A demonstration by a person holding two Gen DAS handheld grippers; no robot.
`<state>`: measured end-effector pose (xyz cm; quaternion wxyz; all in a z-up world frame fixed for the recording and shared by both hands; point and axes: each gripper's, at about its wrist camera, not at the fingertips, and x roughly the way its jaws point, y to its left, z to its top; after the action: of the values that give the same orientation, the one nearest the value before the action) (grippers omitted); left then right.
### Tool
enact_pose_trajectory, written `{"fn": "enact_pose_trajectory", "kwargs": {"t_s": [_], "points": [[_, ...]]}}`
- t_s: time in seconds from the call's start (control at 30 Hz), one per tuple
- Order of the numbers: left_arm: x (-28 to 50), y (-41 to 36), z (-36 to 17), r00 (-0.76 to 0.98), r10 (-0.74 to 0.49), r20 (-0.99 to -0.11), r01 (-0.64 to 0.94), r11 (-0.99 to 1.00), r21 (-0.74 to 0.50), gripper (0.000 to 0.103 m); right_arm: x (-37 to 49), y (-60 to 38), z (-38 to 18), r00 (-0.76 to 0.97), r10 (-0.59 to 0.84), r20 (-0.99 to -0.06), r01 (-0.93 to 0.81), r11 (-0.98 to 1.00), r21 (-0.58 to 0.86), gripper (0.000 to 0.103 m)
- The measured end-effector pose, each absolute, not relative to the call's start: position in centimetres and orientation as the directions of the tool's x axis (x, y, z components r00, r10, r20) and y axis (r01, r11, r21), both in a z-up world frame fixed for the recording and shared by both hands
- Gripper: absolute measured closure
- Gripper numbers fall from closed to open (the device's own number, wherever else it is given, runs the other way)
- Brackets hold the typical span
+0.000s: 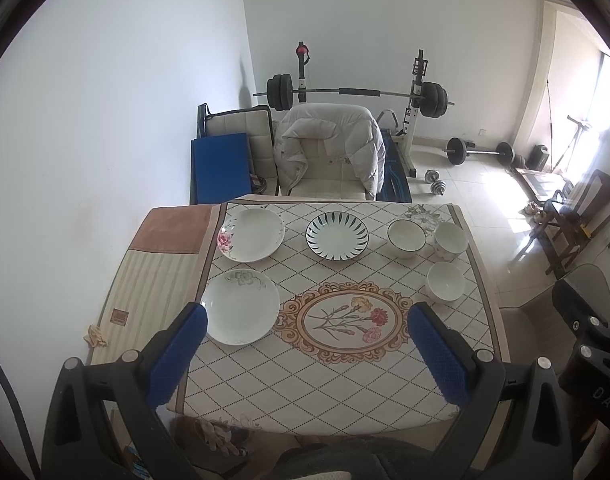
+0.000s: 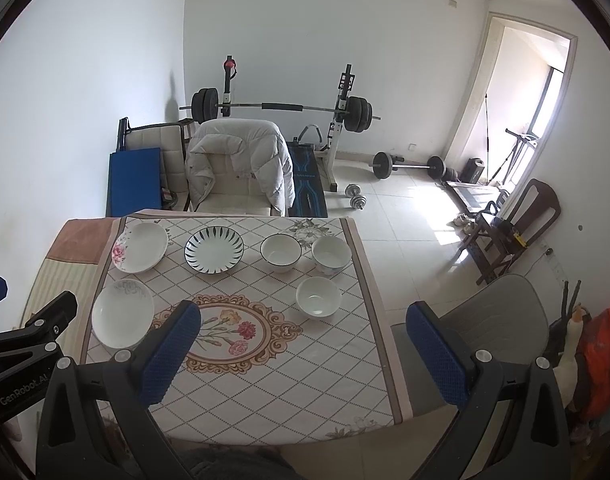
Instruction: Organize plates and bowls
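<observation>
Nearest the lens in the left wrist view, the left gripper (image 1: 307,318) hovers above the near edge of the tabletop (image 1: 305,392), its blue-padded fingers (image 1: 177,356) spread wide with nothing between them. The left finger sits in the lower left of the frame, overlapping the rim of the grey-flower plate (image 1: 241,306).

The right gripper (image 2: 303,318) is posed alike in its own view, held above the tabletop's near right corner, jaws wide apart and empty; its right finger hangs over the floor beside the tabletop.

On the patterned cloth, the dishes lie apart from one another. At the far left sits the pink-rose plate (image 1: 251,234), shallow and white, with the grey-flower plate below it in the frame. At the upper middle is the striped plate (image 1: 337,234), white with dark radial strokes around its rim. To the right stand three white bowls: the dark-rimmed bowl (image 1: 406,238), the patterned bowl (image 1: 450,240) just beside it, and the plain bowl (image 1: 445,281) nearer the camera. All stand upright and empty.
</observation>
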<state>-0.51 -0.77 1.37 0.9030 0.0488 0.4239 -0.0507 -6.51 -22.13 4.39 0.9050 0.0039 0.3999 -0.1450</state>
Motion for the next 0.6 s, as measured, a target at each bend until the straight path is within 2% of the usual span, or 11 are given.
{"fn": "enact_pose_trajectory", "kwargs": {"t_s": [0.6], "points": [[-0.89,-0.56,1.47,0.655,-0.05,-0.754,0.133,0.99,0.05,0.001,-6.68,-21.97,4.59,0.645,-0.266,-0.717,0.274,0.956,-0.108,0.0]]}}
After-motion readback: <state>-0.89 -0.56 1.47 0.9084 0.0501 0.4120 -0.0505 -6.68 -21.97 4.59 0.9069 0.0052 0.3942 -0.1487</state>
